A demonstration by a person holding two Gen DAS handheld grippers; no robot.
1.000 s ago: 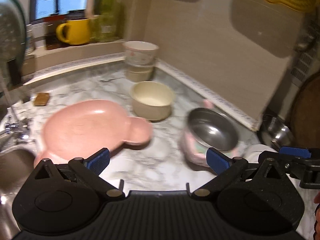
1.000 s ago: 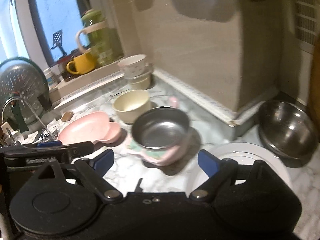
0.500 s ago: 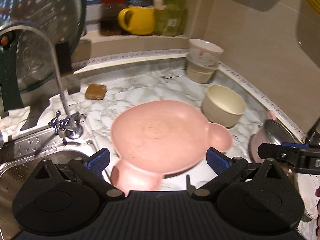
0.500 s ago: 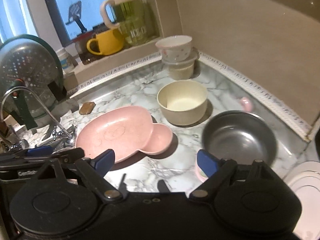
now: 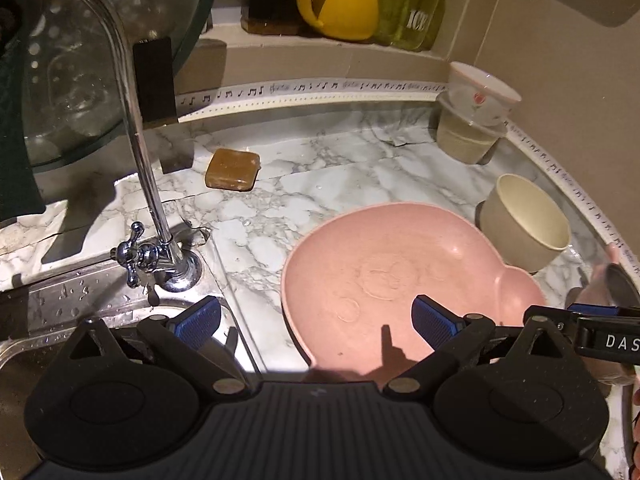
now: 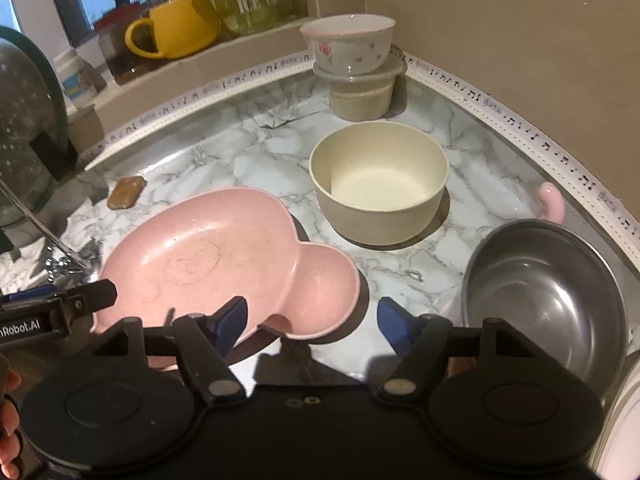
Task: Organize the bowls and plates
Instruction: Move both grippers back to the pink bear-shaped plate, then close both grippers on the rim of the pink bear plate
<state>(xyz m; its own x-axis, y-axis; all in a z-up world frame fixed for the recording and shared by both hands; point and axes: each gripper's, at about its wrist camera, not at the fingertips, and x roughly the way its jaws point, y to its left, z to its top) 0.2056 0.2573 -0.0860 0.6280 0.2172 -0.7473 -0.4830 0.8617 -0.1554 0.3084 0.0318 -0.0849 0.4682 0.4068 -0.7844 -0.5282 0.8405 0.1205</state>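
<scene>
The pink plate [image 6: 224, 256] lies flat on the marble counter [image 5: 320, 172], its small lobe toward the cream bowl [image 6: 378, 180], which stands just beside it but apart. To the right sits the steel bowl [image 6: 544, 300], near the wall strip. In the corner a flowered bowl [image 6: 348, 48] is stacked on a tub [image 6: 360, 96].

The left gripper [image 5: 316, 320] hangs wide open over the plate's near-left rim, its jaws just narrowed slightly, touching nothing. The right gripper [image 6: 312, 320] is half open, its jaws closing, with the lobe's rim between them, not yet pinched.

Bare counter lies behind the plate, up to the soap [image 5: 232, 170]; the sink [image 5: 40, 320] and tap [image 5: 144, 160] border the left.
</scene>
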